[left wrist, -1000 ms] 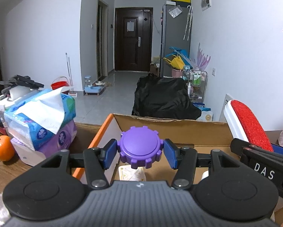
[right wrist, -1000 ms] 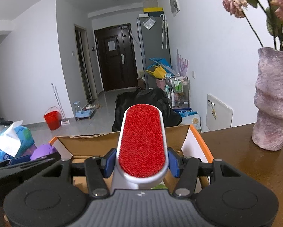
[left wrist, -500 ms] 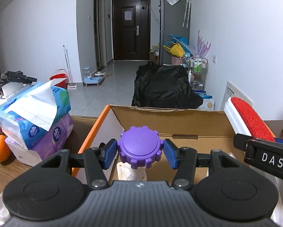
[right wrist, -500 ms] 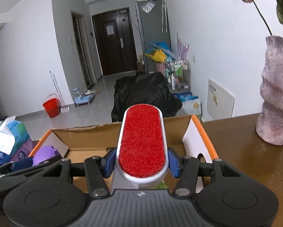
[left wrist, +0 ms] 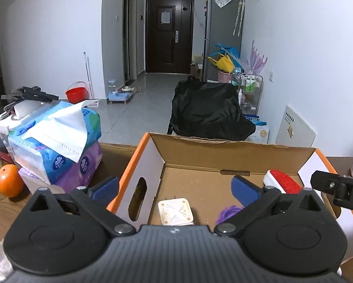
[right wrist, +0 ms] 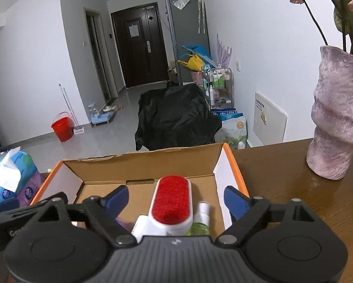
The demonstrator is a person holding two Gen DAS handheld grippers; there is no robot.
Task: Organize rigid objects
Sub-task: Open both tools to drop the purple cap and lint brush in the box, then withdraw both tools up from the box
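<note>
An open cardboard box (left wrist: 237,151) with orange edges sits on the wooden table; it also shows in the right wrist view (right wrist: 143,162). My left gripper (left wrist: 175,187) is open over the box, empty. The purple knob (left wrist: 228,212) lies blurred on the box floor beside a white square adapter (left wrist: 175,212). My right gripper (right wrist: 176,197) is open over the box. The red lint brush (right wrist: 170,201) lies loose between its fingers inside the box, also seen in the left wrist view (left wrist: 282,180). A white-capped green bottle (right wrist: 201,221) lies beside the brush.
Tissue packs (left wrist: 56,146) and an orange (left wrist: 9,180) stand left of the box. A pink vase (right wrist: 337,118) with flowers stands on the table to the right. Beyond the table are a black bag (left wrist: 209,113) and a hallway.
Both grippers opened. The purple knob dropped from the left gripper into the box, and the lint brush dropped from the right gripper into the box.
</note>
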